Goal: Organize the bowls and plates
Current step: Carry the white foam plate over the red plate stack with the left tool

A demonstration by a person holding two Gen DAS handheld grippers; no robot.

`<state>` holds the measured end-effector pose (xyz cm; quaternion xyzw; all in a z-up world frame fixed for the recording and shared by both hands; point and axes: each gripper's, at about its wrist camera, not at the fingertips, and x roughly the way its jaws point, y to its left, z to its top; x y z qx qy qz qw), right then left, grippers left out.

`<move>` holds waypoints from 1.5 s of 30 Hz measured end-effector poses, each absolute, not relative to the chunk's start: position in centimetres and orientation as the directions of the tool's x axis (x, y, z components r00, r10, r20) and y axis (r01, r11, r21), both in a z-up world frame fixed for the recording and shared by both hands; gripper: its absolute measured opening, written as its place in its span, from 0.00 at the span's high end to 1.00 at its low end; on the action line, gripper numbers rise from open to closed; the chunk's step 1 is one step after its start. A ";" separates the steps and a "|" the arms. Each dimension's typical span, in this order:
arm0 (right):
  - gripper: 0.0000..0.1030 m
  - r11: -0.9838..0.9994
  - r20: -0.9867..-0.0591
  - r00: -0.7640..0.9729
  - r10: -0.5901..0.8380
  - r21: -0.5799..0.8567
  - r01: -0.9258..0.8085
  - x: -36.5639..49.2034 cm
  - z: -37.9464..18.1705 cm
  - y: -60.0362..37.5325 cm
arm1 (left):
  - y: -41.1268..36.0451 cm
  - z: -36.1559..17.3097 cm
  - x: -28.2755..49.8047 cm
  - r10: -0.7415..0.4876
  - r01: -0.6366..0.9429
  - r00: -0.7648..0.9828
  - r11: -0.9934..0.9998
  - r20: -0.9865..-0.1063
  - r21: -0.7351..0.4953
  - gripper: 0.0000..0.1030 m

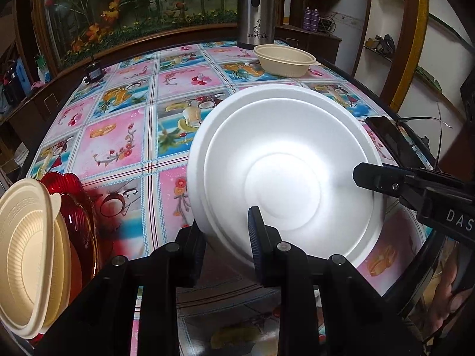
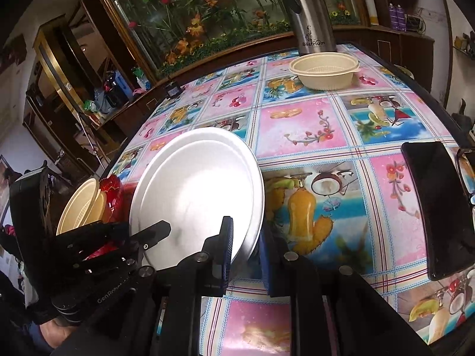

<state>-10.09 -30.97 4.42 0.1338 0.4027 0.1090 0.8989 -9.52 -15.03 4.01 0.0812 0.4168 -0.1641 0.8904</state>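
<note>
A white foam plate is held tilted above the table; it also shows in the right wrist view. My left gripper is shut on its near rim. My right gripper is shut on its right rim and shows from the side in the left wrist view. A cream bowl stands far right on the table, also in the right wrist view. Cream plates and a red plate stand upright at the left edge.
A steel thermos stands behind the cream bowl. A black phone and glasses lie at the table's right edge. The fruit-patterned tablecloth covers the table. A small black object sits far left.
</note>
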 end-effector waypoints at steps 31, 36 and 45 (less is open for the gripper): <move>0.82 0.934 -0.646 0.681 0.344 0.311 -0.177 -9.9 8.8 -28.1 | -11.1 9.1 -11.1 -0.243 0.322 0.690 0.947 -0.681 -0.011 0.77; 0.82 0.919 -0.632 0.670 0.390 0.315 -0.237 -9.4 10.4 -26.1 | -8.6 11.4 -11.8 -0.230 0.287 0.728 0.958 -0.646 -0.018 0.77; 0.81 0.862 -0.607 0.612 0.506 0.351 -0.365 -8.5 12.3 -20.9 | -3.1 13.3 -12.7 -0.176 0.186 0.777 0.982 -0.605 -0.046 0.77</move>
